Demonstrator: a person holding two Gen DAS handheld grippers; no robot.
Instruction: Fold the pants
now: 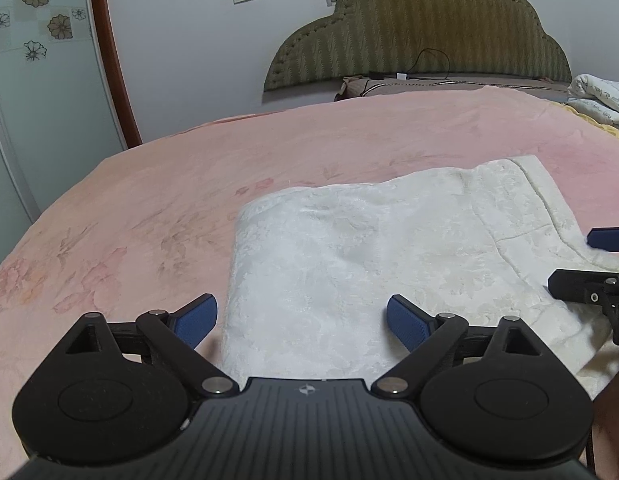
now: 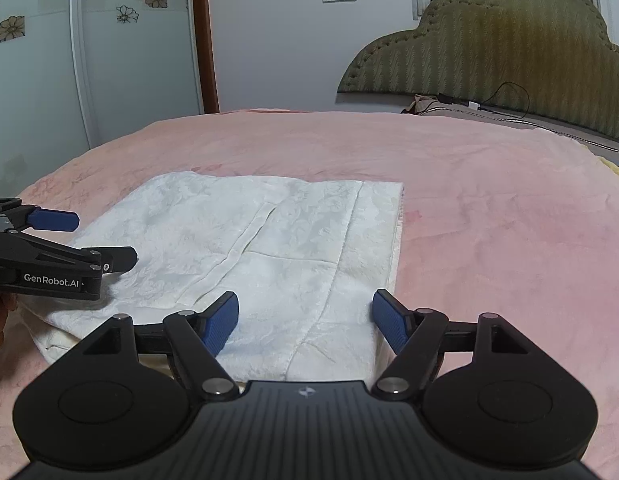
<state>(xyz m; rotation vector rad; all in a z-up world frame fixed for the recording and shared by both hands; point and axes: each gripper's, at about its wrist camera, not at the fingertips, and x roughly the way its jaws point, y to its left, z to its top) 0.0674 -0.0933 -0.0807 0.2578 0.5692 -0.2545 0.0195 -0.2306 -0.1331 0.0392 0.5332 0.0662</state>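
White pants (image 1: 369,248) lying on pink bed (image 1: 149,200), already looking folded into a compact rectangle. Left hand-held gripper (image 1: 301,320) and right hand-held gripper (image 2: 305,316) both hovering wide, holding nothing; maybe one fold remaining.

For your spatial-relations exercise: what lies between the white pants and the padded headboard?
Only bare pink bedspread lies between the white pants and the headboard. At the headboard's foot sit a pillow and black cable. The right wrist view shows it best.
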